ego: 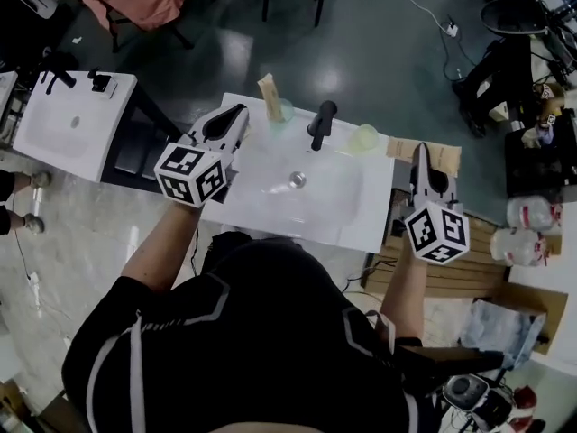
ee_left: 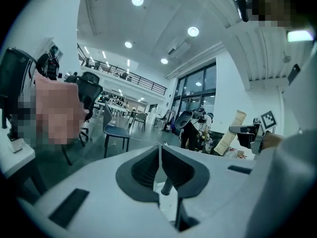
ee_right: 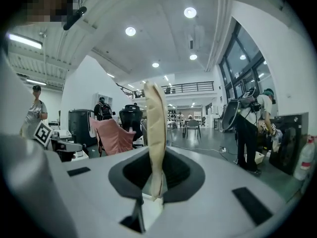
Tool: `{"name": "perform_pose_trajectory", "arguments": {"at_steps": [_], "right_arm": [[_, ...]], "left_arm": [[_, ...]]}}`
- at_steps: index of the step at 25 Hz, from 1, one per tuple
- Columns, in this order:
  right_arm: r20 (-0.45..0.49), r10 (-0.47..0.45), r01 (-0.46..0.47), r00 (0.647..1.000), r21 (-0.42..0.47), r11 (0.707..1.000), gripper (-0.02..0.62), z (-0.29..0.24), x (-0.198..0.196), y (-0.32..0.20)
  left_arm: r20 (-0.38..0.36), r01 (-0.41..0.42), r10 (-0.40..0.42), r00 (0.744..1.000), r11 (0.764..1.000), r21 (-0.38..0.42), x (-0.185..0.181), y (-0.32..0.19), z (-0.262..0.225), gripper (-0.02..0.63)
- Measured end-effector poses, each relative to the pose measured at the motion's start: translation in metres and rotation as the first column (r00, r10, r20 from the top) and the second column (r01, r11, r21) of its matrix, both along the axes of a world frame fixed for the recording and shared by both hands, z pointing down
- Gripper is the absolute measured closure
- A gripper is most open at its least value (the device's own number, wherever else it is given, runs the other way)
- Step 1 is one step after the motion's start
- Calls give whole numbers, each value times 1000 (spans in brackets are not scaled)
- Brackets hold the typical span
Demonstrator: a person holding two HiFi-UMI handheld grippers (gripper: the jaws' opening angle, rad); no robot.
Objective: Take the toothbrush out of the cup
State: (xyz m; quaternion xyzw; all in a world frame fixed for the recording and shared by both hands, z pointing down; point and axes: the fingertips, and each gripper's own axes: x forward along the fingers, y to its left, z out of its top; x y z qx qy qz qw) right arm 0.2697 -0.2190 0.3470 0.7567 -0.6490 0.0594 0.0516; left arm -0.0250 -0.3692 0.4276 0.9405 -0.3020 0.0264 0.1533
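No readable words, numbers or brands. Only black-and-white square patterns show, on the cubes of the left tongs (ego: pixel 238 113) and right tongs (ego: pixel 421 151).

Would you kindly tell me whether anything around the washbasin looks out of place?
Nothing looks spilled or broken. The only odd thing: the right claw grips a tan flat pack off the right edge of the basin, while a similar pack stands in the cup.
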Motion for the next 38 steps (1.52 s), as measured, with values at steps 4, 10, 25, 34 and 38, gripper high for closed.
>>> {"name": "perform_pose_trajectory", "arguments": {"at_steps": [4, 10, 25, 34, 38], "right_arm": [[-31, 49, -49, 998, -7, 999, 548, 0, 2, 15], [-38, 114, -116, 993, -52, 992, 548, 21, 4, 24], [-13, 156, -156, 988, -101, 982, 548, 55, -5, 36], [-16, 182, -182, 983, -106, 978, 548, 55, 3, 45], [-12, 179, -179, 984, -92, 979, 548, 49, 16, 52]], "left_arm": [[18, -31, 32, 999, 999, -29, 12, -15, 36, 591], [54, -61, 64, 996, 997, -48, 35, -38, 90, 456], [139, -82, 96, 986, 991, -104, 84, -93, 165, 391], [143, -103, 123, 982, 985, -137, 101, -100, 182, 500], [164, -76, 98, 982, 988, -132, 101, -102, 181, 557]]}}
